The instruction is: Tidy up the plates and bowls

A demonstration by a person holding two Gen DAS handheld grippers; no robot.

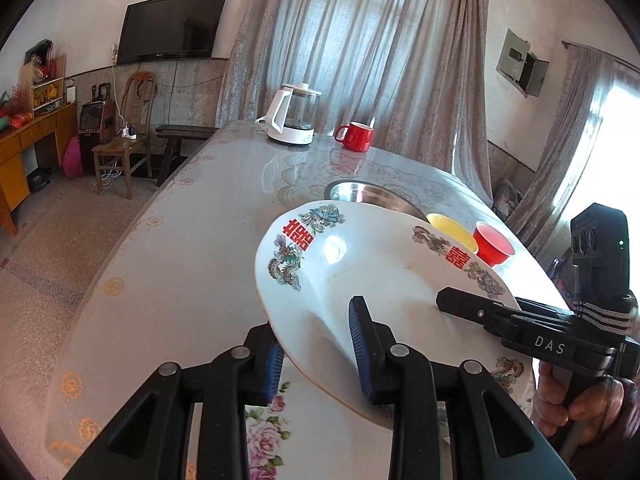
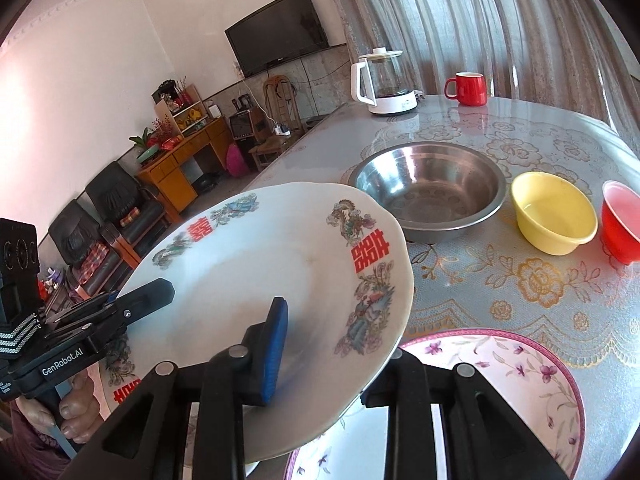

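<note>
Right wrist: white dragon plate [image 2: 280, 264] lifted and tilted over the pink-flowered plate [image 2: 500, 364].
Both grip it by opposite rims: right gripper [image 2: 320, 364] and left gripper [image 1: 316, 356] each clamp the edge. Steel bowl [image 2: 428, 192] lies just beyond.

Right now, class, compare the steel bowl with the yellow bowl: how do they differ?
The steel bowl is shiny metal; the yellow bowl is matt and opaque. The steel bowl is plainly wider than the yellow bowl. Both stand upright, empty, side by side on the table.
</note>
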